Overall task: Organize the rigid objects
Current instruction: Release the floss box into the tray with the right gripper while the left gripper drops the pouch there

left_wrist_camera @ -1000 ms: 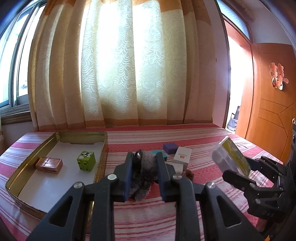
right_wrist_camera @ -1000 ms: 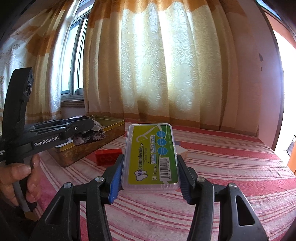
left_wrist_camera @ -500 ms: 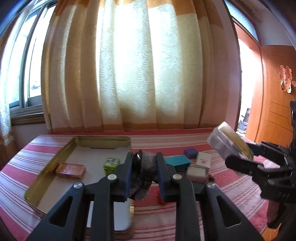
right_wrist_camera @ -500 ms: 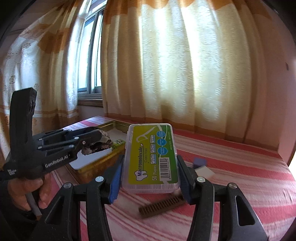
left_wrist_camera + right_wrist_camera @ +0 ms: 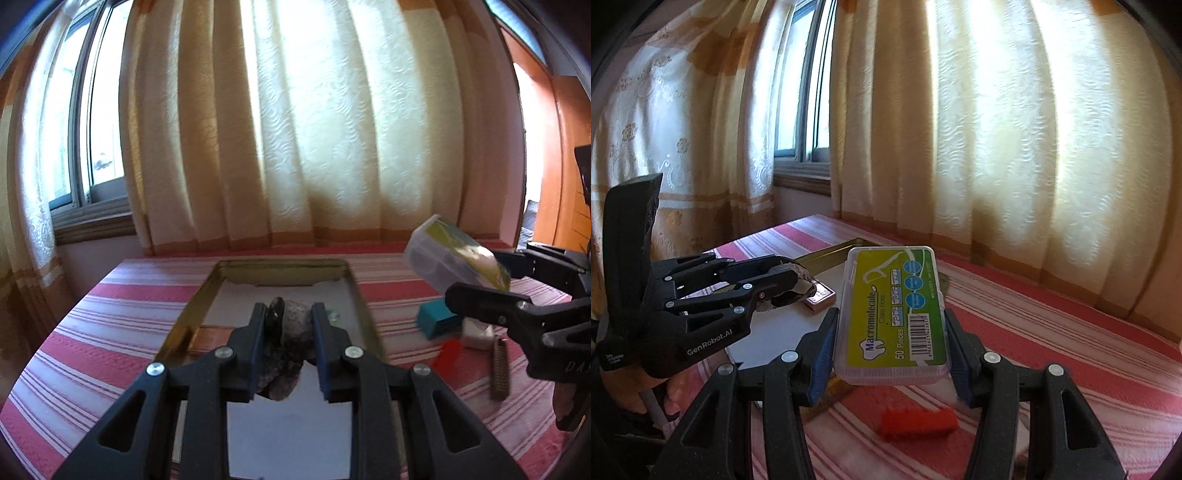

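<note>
My left gripper (image 5: pixel 289 314) is shut on a grey-black rock (image 5: pixel 291 325) and holds it over the gold metal tray (image 5: pixel 364 295). It also shows in the right wrist view (image 5: pixel 798 282), above the tray's white floor (image 5: pixel 768 332). A copper-coloured block (image 5: pixel 820 297) lies in the tray. My right gripper (image 5: pixel 890 325) is shut on a clear floss-pick box with a green label (image 5: pixel 894 314), held above the table to the right of the tray; the box shows in the left wrist view too (image 5: pixel 454 260).
On the red-striped tablecloth (image 5: pixel 110 332) right of the tray lie a teal box (image 5: pixel 437 321), a white box (image 5: pixel 476 332), a red brick (image 5: pixel 918 422) and a brown comb (image 5: pixel 498 369). Curtains (image 5: pixel 314 129) and a window stand behind the table.
Both grippers have swung left toward the tray. The left gripper with the rock now hangs over the tray's middle. The right gripper with the box has come closer to the tray's edge.
</note>
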The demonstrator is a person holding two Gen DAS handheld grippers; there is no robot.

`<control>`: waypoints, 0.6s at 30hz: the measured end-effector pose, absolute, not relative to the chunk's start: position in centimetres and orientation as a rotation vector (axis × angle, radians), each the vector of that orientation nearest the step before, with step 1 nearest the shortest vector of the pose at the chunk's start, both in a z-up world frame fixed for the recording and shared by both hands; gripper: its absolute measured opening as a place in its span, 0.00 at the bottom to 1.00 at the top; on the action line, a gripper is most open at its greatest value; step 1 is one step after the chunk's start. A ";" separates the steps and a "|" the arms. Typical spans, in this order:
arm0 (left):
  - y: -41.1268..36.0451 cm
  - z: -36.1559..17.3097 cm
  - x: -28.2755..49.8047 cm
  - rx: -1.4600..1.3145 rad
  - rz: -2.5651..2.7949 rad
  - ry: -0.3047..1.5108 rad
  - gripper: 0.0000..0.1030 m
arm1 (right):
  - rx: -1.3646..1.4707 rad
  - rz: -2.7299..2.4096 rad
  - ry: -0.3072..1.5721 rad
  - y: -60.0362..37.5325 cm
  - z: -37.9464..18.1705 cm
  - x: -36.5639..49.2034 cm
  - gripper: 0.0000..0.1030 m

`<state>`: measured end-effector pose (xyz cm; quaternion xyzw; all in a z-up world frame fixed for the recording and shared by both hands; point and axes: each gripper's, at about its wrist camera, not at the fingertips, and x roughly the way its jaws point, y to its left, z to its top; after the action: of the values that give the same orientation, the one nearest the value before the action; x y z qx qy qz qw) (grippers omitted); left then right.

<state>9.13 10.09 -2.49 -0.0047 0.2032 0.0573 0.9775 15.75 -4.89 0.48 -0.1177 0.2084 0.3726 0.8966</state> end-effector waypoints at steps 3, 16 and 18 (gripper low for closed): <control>11.6 -3.0 9.8 -0.014 0.132 0.450 0.22 | -0.250 0.792 0.467 -2.9 -0.1 16.7 0.54; 15.6 -4.8 12.2 -0.080 0.143 0.603 0.22 | -0.272 0.814 0.617 2.8 -3.4 19.8 0.54; 15.9 -5.0 12.5 -0.081 0.151 0.615 0.22 | -0.283 0.816 0.633 3.4 -3.9 20.1 0.54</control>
<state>12.46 15.95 -4.99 -0.0400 0.3022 0.0743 0.9495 20.07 3.41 -3.86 -0.1347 0.3015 0.3888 0.8601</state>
